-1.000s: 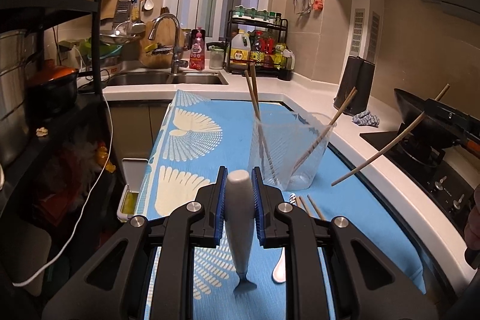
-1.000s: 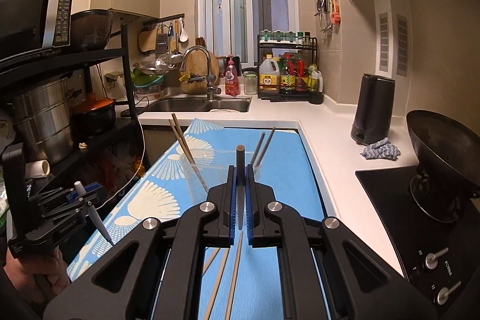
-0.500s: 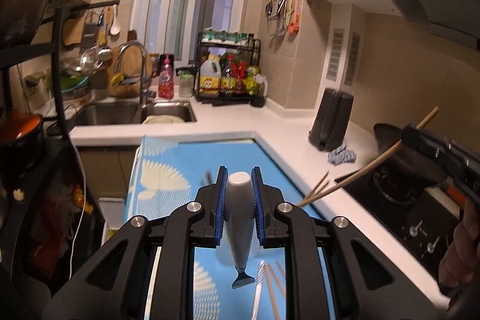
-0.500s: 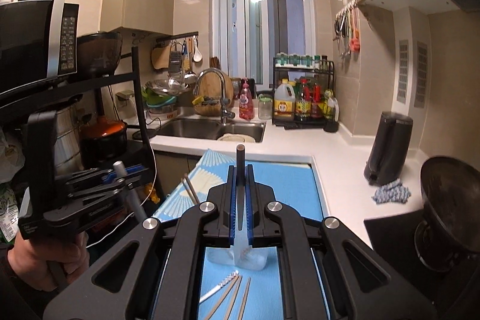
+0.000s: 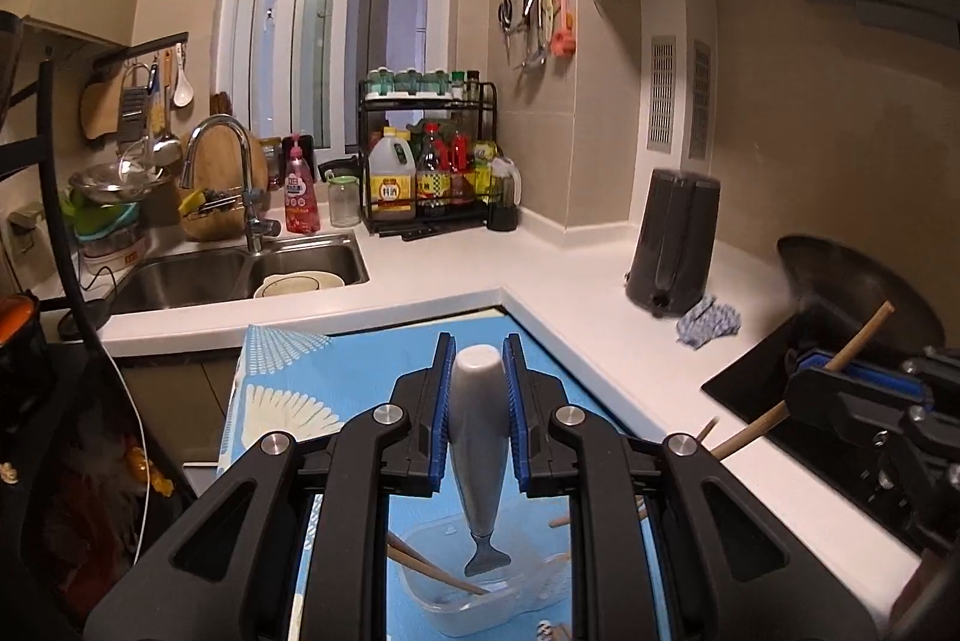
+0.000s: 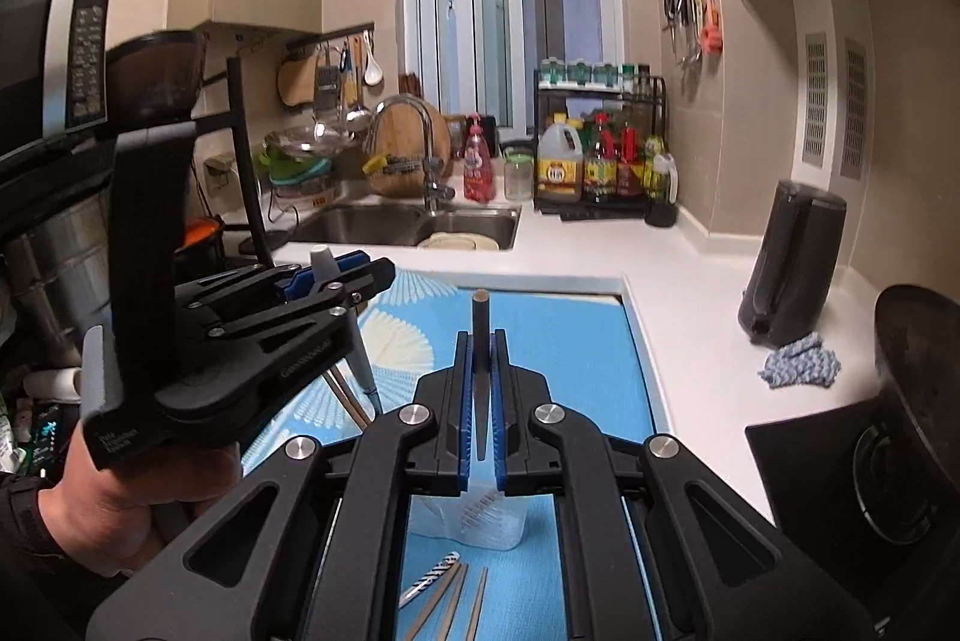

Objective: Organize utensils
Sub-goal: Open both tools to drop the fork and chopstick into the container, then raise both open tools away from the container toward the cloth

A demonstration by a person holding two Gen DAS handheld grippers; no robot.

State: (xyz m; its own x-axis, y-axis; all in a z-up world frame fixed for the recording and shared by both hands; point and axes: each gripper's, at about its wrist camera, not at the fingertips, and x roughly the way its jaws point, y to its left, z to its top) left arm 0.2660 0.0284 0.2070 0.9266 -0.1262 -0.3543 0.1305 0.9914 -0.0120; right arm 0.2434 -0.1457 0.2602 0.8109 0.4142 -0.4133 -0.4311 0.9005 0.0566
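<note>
Container (image 5: 480,602), clear plastic on the blue mat (image 5: 360,359), sits right under the left gripper (image 5: 477,422) pinching an upright white-handled utensil (image 5: 477,437), nearer than the right gripper (image 6: 480,401) clamped on an upright chopstick (image 6: 480,335).

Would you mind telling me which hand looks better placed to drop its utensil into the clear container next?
Probably the left. The left gripper holds a white-handled utensil nearly upright, its lower end hanging right above the clear container. The right gripper grips a chopstick, with the container showing below.
</note>
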